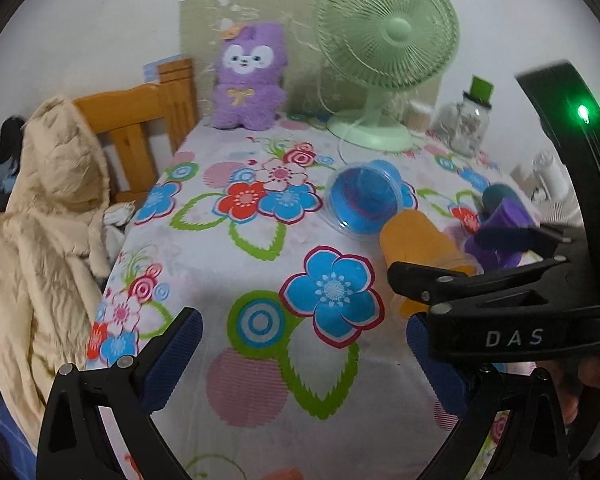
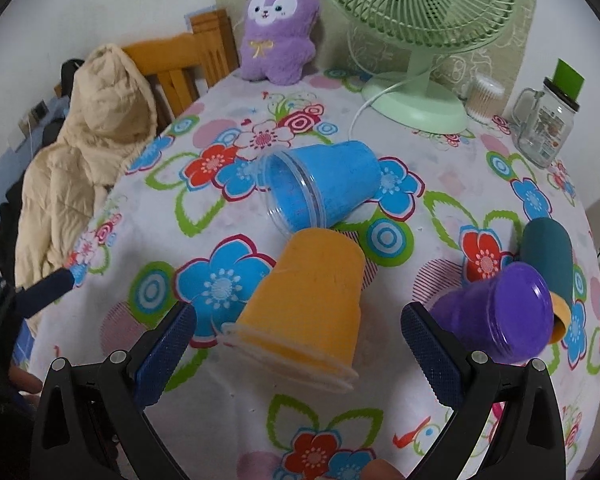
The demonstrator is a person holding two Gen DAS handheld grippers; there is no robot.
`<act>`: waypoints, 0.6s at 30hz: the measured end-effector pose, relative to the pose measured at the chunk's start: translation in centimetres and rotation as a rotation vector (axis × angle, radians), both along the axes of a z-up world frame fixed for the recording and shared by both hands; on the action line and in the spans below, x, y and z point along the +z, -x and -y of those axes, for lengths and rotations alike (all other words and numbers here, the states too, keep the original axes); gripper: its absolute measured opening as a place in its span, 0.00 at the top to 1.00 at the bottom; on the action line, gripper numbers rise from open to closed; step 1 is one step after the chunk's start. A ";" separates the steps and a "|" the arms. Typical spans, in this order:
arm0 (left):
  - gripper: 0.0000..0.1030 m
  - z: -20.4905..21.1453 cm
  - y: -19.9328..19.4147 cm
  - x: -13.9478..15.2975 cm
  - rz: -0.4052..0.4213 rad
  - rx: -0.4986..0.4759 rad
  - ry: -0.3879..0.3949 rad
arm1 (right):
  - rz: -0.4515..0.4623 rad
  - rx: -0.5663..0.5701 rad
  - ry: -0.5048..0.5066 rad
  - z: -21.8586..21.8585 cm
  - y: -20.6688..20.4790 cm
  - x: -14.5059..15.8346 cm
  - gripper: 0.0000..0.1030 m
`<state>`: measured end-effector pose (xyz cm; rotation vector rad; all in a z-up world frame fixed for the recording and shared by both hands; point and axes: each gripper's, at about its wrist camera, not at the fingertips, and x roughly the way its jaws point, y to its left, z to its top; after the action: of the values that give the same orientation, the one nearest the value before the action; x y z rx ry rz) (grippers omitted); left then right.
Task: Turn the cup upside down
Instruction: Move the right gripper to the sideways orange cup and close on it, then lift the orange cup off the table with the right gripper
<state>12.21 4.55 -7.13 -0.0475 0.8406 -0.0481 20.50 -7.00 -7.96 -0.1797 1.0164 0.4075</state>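
Note:
Several plastic cups lie on their sides on the flowered tablecloth. An orange cup [image 2: 308, 308] lies mouth toward me, between the open fingers of my right gripper [image 2: 296, 344], not clamped. A blue cup [image 2: 320, 188] lies behind it, mouth to the left. A purple cup [image 2: 500, 312] and a dark teal cup [image 2: 548, 256] lie at the right. In the left wrist view, my left gripper [image 1: 304, 352] is open and empty over the cloth. The blue cup [image 1: 364, 196] and orange cup [image 1: 416, 244] lie ahead at right, partly hidden by the right gripper's body [image 1: 500, 300].
A green desk fan [image 2: 416, 20], a purple plush toy [image 2: 278, 28], a glass jar with a green lid [image 2: 544, 120] and a small tub [image 2: 484, 96] stand at the table's back. A wooden chair with a beige jacket [image 2: 84, 140] is at the left edge.

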 end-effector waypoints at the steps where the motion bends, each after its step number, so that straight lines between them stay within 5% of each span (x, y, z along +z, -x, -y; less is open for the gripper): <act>1: 0.00 0.1 -0.3 -0.1 -0.005 -0.014 -0.011 | -0.007 0.004 0.002 0.0 -0.3 -0.2 0.00; 9: 0.00 1.1 -2.5 -1.2 -0.050 -0.095 -0.072 | -0.070 -0.012 0.010 0.1 -2.1 -2.0 0.01; 18: 0.00 1.9 -3.5 -2.1 -0.097 -0.141 -0.059 | -0.122 0.021 0.015 -0.4 -3.0 -3.5 0.25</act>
<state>15.72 2.62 -9.27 0.0660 0.9414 -0.1548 23.51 -6.63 -11.43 -0.1810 1.1387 0.4339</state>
